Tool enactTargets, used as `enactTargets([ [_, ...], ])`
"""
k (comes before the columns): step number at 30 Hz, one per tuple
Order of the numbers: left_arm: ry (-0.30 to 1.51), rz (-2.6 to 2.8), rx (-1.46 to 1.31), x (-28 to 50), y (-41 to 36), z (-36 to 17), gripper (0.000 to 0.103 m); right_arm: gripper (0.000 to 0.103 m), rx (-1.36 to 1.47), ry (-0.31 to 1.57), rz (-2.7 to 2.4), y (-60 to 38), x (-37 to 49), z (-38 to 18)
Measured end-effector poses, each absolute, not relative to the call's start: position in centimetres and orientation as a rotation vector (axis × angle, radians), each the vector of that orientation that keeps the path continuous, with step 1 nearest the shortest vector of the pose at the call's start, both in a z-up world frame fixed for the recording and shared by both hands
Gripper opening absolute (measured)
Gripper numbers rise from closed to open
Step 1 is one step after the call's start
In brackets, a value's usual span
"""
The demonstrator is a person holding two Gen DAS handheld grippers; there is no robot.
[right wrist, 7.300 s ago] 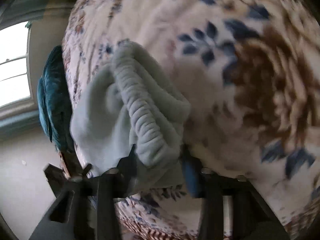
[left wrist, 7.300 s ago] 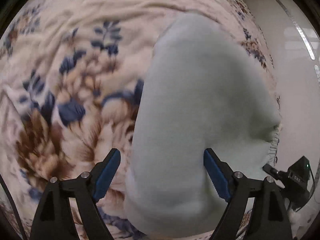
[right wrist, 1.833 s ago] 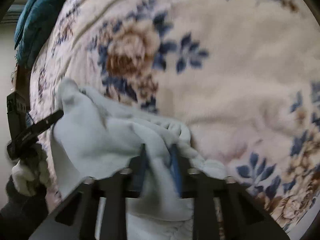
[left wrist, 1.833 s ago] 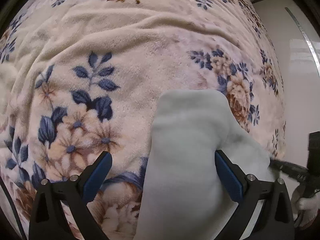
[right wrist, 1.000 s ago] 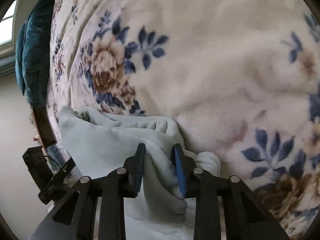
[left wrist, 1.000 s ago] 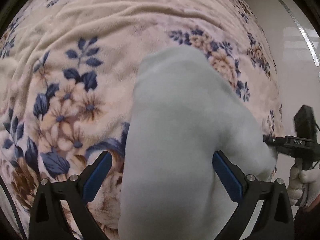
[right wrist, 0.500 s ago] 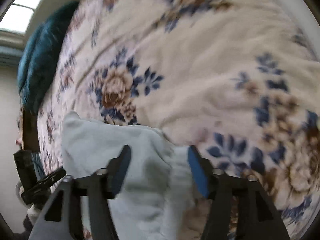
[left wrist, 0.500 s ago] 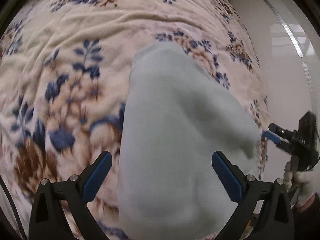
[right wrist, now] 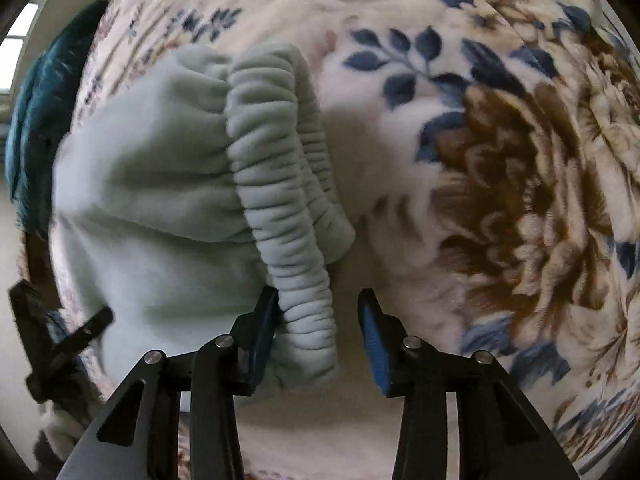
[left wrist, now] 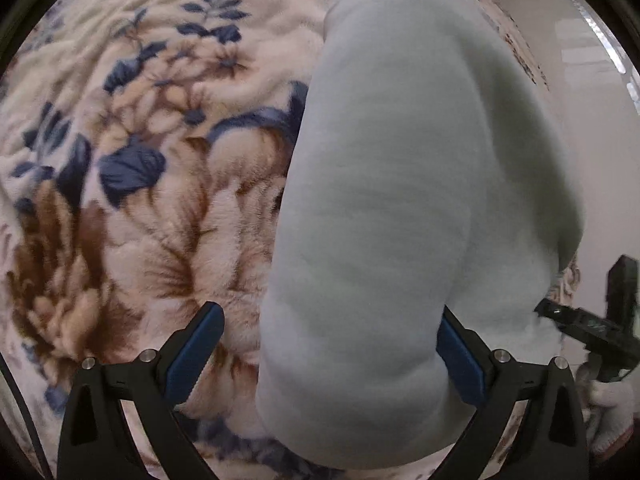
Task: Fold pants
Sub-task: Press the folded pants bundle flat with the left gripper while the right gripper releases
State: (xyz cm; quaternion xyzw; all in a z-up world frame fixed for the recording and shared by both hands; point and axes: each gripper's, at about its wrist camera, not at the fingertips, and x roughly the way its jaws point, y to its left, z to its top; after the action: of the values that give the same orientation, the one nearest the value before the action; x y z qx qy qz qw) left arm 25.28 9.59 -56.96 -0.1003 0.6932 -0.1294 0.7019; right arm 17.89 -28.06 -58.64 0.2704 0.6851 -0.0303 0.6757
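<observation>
Waistband (right wrist: 280, 184) runs lengthwise between the right gripper's (right wrist: 318, 338) parted, just-narrowing jaws, unpinched; left gripper (left wrist: 328, 354) gapes over pants (left wrist: 400, 200).

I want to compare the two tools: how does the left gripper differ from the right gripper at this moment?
The left gripper stands wide open, while the right gripper is narrower, its jaws having just been closing. The left straddles the smooth folded pants; the right has the gathered waistband between its pads, not pressed. Both have blue pads and point down at the floral blanket.
</observation>
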Motion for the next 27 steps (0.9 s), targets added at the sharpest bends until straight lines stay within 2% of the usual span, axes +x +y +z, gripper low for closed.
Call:
enactTargets([
  [3,1.538,-0.289,-0.196,25.5,9.3,-55.6,0.103,0.061,0.616,1.552,-0.097,-28.5,17.7,-59.2],
  [5,1.521,-0.3,-0.231,25.5,9.2,-53.9,0.103,0.062,0.751,1.539,-0.067,-29.8,17.1,-58.6],
  [8,1.494,-0.338,-0.33,24.2,9.8,-52.3,0.103,0.064,1.105,1.45,-0.025,-32.0,15.0,-57.5],
  [11,1.524,-0.328,-0.349,22.8,10.0,-53.7,0.103,0.064,1.301,1.374,0.025,-31.9,13.6,-57.7],
  [13,1.548,-0.299,-0.339,22.3,10.2,-55.0,0.103,0.064,1.239,1.424,0.018,-30.4,13.6,-58.4],
  [16,1.575,-0.296,-0.339,21.5,10.4,-55.7,0.103,0.064,0.927,1.612,-0.088,-27.8,13.8,-60.3],
  [18,1.558,-0.309,-0.301,20.9,10.2,-54.8,0.103,0.064,0.947,1.615,-0.085,-27.7,13.9,-60.4],
  [21,1.535,-0.322,-0.269,20.5,10.3,-53.3,0.103,0.064,0.984,1.534,-0.057,-29.9,14.6,-57.7],
  [24,1.545,-0.319,-0.262,20.4,10.6,-53.5,0.103,0.066,1.05,1.374,-0.051,-32.9,16.1,-54.2],
  [27,1.558,-0.306,-0.279,21.1,9.6,-54.4,0.103,0.066,1.139,1.273,0.021,-35.6,20.6,-53.9],
])
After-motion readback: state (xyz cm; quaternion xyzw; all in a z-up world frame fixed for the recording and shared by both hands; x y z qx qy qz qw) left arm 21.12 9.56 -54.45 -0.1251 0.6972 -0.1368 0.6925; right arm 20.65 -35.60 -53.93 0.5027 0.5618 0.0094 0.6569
